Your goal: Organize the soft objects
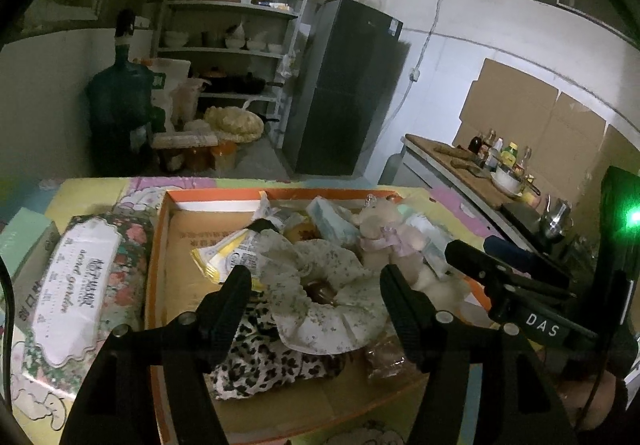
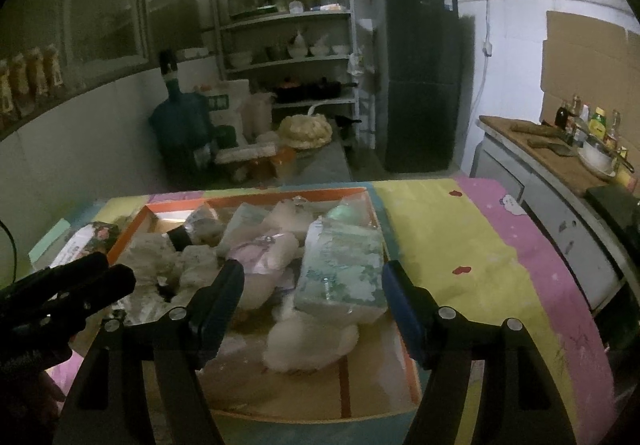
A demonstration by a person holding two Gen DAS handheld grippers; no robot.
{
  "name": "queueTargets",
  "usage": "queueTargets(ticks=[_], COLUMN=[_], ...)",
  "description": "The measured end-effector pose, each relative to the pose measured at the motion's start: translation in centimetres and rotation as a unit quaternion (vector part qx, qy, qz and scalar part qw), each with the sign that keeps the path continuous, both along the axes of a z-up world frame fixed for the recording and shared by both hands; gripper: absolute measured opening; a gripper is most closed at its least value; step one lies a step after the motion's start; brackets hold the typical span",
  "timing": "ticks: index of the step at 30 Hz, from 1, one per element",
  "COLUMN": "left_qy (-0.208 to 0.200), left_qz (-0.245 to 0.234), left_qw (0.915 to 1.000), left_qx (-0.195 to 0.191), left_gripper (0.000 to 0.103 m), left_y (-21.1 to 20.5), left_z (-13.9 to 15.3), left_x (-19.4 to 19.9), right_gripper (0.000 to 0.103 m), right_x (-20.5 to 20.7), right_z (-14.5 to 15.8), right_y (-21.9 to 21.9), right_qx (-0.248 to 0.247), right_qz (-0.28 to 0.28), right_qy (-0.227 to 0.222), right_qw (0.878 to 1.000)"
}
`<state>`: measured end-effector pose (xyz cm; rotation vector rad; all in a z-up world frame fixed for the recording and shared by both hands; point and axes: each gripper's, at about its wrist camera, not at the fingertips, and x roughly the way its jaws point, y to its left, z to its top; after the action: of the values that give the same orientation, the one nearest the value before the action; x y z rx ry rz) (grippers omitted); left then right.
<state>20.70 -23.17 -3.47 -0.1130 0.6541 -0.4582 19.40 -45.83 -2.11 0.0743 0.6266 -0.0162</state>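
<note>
An orange-rimmed cardboard box (image 1: 160, 245) on the table holds a heap of soft things. My left gripper (image 1: 316, 279) is open above a white floral fabric ring (image 1: 332, 285), which lies on leopard-print cloth (image 1: 260, 361); its pads touch nothing. A yellow packet (image 1: 220, 257) lies to the left and a pale plush bear (image 1: 380, 233) behind. My right gripper (image 2: 313, 275) is open over the box's right half, its fingers either side of a teal tissue pack (image 2: 344, 269) without pressing it. A white plush (image 2: 312, 341) and a pink-dressed plush (image 2: 264, 257) lie beside the pack.
A floral wet-wipes pack (image 1: 80, 285) and a mint box (image 1: 24, 241) sit left of the cardboard box. The tablecloth (image 2: 460, 245) is bare to the right. A counter (image 2: 560, 157) with bottles stands at the right; shelves (image 2: 288, 57), a fridge (image 2: 420, 77) and a water jug (image 2: 180, 125) are behind.
</note>
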Motion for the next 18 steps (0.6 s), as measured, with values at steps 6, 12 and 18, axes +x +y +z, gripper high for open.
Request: queueTargets(ticks=[6,12,18], left_qy=[-0.008,-0.016,-0.019], left_qz=[0.005,0.009,0.01], left_qw=[1.0,0.9998,0.9998], left_qx=[0.001,0.002,0.001], left_gripper=[0.066,0.066,0.066], left_y=[0.9,1.4,1.9], left_z=[0.6,1.1,1.5], left_x=[-0.8,-1.6,-2.3], right_gripper=[0.073,0.073,0.073], right_x=[-1.0,-1.7,-2.2], right_z=[0.5,1.2,1.5], right_y=[1.2,2.0,2.6], right_qx=[0.001,0.0,0.0], right_qz=[0.007,0.008,0.008], right_qy=[-0.005,-0.011,-0.014], right_qw=[1.0,1.0,1.0])
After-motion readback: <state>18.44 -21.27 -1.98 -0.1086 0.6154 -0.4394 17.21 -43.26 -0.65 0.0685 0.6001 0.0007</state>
